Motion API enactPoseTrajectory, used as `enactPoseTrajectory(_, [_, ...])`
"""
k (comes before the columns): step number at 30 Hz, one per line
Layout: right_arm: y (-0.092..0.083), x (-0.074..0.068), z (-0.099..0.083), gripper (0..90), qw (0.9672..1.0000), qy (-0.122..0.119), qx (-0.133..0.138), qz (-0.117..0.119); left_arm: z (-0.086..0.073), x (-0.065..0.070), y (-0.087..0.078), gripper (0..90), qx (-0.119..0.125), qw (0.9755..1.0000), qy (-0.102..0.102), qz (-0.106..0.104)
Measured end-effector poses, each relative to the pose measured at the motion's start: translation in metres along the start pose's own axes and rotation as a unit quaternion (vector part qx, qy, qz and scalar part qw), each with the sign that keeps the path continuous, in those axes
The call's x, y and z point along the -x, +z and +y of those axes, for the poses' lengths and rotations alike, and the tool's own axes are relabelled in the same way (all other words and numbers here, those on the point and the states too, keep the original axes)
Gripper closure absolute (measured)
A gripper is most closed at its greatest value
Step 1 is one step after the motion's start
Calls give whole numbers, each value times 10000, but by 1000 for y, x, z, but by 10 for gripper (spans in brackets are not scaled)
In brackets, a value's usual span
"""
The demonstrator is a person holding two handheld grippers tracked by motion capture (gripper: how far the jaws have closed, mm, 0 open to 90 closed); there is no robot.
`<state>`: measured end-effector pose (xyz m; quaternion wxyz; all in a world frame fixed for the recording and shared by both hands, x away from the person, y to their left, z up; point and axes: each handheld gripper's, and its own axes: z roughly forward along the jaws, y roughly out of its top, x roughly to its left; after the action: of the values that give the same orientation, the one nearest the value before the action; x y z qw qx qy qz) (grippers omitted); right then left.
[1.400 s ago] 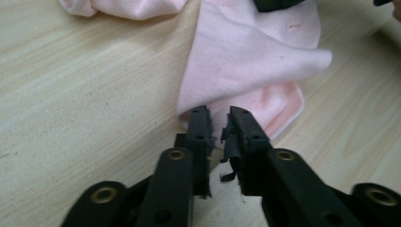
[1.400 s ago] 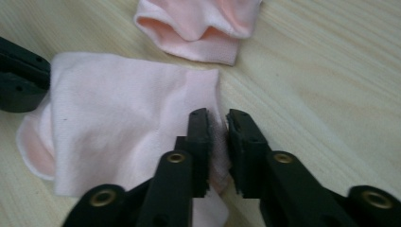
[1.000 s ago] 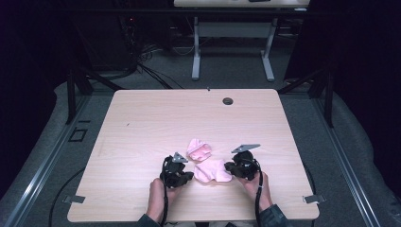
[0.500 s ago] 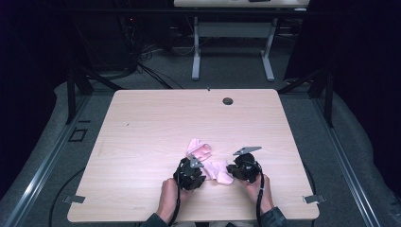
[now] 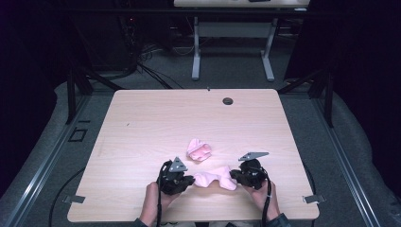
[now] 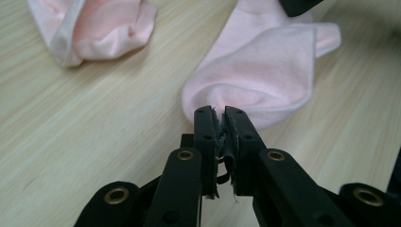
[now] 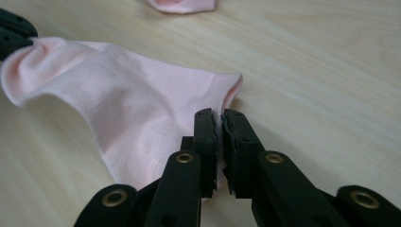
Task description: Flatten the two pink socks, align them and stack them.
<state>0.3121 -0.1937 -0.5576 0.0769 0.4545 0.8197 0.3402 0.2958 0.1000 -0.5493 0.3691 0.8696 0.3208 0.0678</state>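
A pink sock [image 5: 215, 178] lies stretched between my two grippers near the table's front edge. My left gripper [image 5: 189, 178] is shut on its left end; in the left gripper view the jaws pinch the sock [image 6: 265, 71] at a puckered fold, with my left gripper [image 6: 221, 112] right against the cloth. My right gripper [image 5: 232, 174] is shut on the right end; in the right gripper view the sock [image 7: 123, 104] spreads away from my right gripper [image 7: 218, 113]. A second pink sock [image 5: 198, 149] lies crumpled just behind, also pink sock [image 6: 90, 28].
The wooden table [image 5: 142, 127] has a round cable hole [image 5: 228, 100] near its far edge. Another desk's legs [image 5: 196, 56] stand beyond on the grey floor. Dark frame bars [image 5: 73, 85] flank the table.
My left gripper has moved right to the sock's left end and shut on it. The sock is now drawn out between both grippers, apart from the crumpled one.
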Motion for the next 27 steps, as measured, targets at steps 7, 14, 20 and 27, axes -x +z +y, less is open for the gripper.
enactPoseTrajectory(7, [-4,-18,-16,819,9997,-24,-154,178,-22,-10,-17,691,-195,9993,-196,251])
enactPoseTrajectory(14, [-11,-21,-23,654,9999,-65,105,24,-22,-9,-29,399,209,9960,-795,341])
enactPoseTrajectory(20, [-4,-22,-22,628,9998,-163,-78,-108,-18,7,-3,517,-199,9950,-783,589])
enactPoseTrajectory(27, [2,-24,-26,762,9995,-308,3,-100,-20,12,7,705,-357,9952,-461,781])
